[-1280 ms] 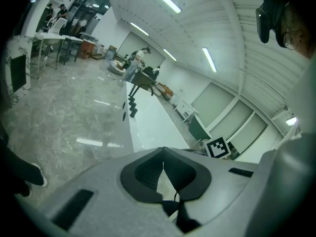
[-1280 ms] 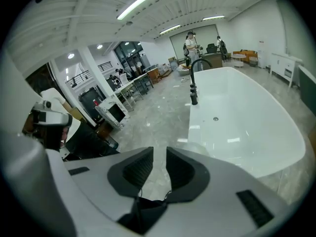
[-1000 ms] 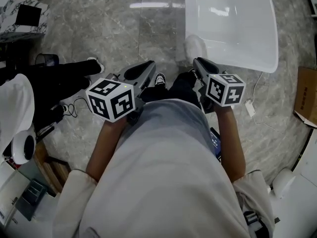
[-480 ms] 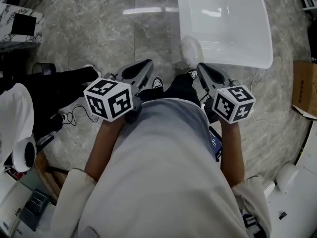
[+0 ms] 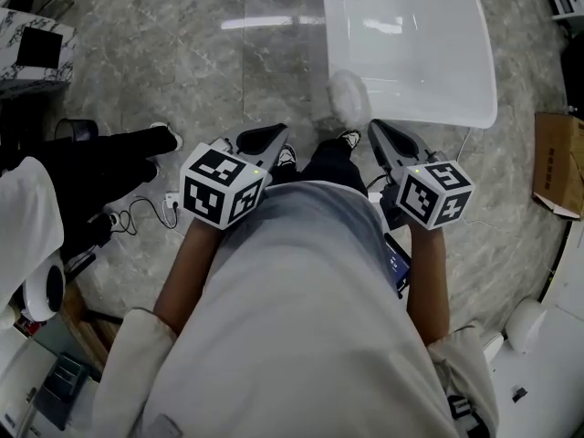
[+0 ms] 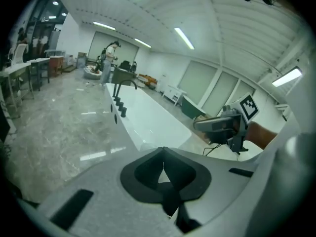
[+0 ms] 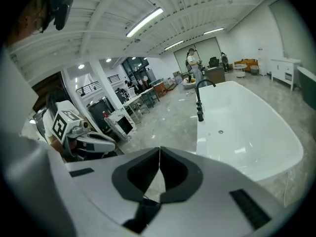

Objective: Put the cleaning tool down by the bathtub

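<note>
The white bathtub (image 5: 411, 44) fills the top of the head view. A white fluffy cleaning tool (image 5: 347, 94) lies on the floor against the tub's near left corner, with nothing holding it. My right gripper (image 5: 383, 135) hovers just below and to the right of it, jaws shut and empty. My left gripper (image 5: 263, 138) hangs level with it further left, also shut and empty. In the right gripper view the closed pads (image 7: 159, 154) point toward the tub (image 7: 247, 127). In the left gripper view the closed pads (image 6: 163, 162) face the tub (image 6: 148, 120) and the right gripper (image 6: 217, 126).
A person's dark-trousered legs and shoe (image 5: 109, 153) stretch in from the left, with cables (image 5: 146, 210) on the marble floor below them. A cardboard box (image 5: 558, 162) lies at the right edge. A black faucet (image 7: 199, 100) stands on the tub's rim. My own shoes (image 5: 349, 139) are between the grippers.
The right gripper has drawn back from the white tool, which stays at the tub's corner. The left gripper has shifted slightly right and turned.
</note>
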### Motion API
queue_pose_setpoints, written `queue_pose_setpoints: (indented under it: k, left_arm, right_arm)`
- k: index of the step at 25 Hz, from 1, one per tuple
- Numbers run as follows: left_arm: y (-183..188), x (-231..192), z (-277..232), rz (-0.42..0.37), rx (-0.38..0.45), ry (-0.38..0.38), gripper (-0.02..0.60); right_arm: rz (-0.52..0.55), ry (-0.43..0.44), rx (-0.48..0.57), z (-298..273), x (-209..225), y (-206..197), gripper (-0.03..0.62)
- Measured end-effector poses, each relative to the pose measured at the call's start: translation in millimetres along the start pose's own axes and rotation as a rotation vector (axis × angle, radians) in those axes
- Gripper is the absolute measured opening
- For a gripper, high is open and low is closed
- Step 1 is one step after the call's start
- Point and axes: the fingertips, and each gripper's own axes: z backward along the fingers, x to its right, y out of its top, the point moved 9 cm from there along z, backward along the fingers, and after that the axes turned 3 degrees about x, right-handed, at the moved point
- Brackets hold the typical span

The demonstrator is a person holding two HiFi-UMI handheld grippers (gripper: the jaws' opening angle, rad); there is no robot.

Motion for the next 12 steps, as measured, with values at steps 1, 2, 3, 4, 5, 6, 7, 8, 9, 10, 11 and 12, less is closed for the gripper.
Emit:
queue_pose_setpoints:
  k: [1,2,3,4,5,6,7,8,9,10,11,12]
  left_arm:
    - [1,-4,0,0.018,0.008,0.005,0.005]
    - [1,-8,1,0.039,0.016,0.008,0.005]
    - [0,-11,1,0.061,0.024,0.011,0.005]
    - [-1,-13,2,0.082,0.031,0.013,0.005]
    - [-2,-15,3,0.102,0.039,0.016,0.005]
    - [-3,-18,4,0.12,0.046,0.019,0.005]
    - [-3,-20,5,0.137,0.053,0.021,0.005]
    - [-3,-22,6,0.152,0.059,0.023,0.005]
    - [-4,-25,6,0.166,0.065,0.023,0.005]
    - [-4,-27,6,0.179,0.071,0.024,0.005]
    - [-4,-28,7,0.191,0.076,0.023,0.005]
    - [-5,-30,7,0.203,0.081,0.023,0.005]
  right_arm:
    - [0.005,-0.003,-0.005,-1,0,1,0.012]
    - [0.009,-0.004,-0.009,-2,0,1,0.012]
    - [0.011,-0.006,-0.013,-3,0,1,0.012]
    - [0.012,-0.007,-0.016,-3,0,1,0.012]
    - [0.013,-0.008,-0.018,-4,-1,1,0.012]
    - [0.013,-0.008,-0.02,-4,-2,1,0.012]
    - [0.014,-0.006,-0.022,-4,-3,1,0.012]
    - [0.014,-0.005,-0.023,-5,-4,1,0.012]
    - [0.013,-0.005,-0.023,-6,-4,1,0.012]
    - [0.011,-0.007,-0.021,-6,-5,1,0.012]
    - [0.008,-0.01,-0.019,-7,-5,1,0.012]
    - [0.005,-0.013,-0.017,-8,-5,1,0.012]
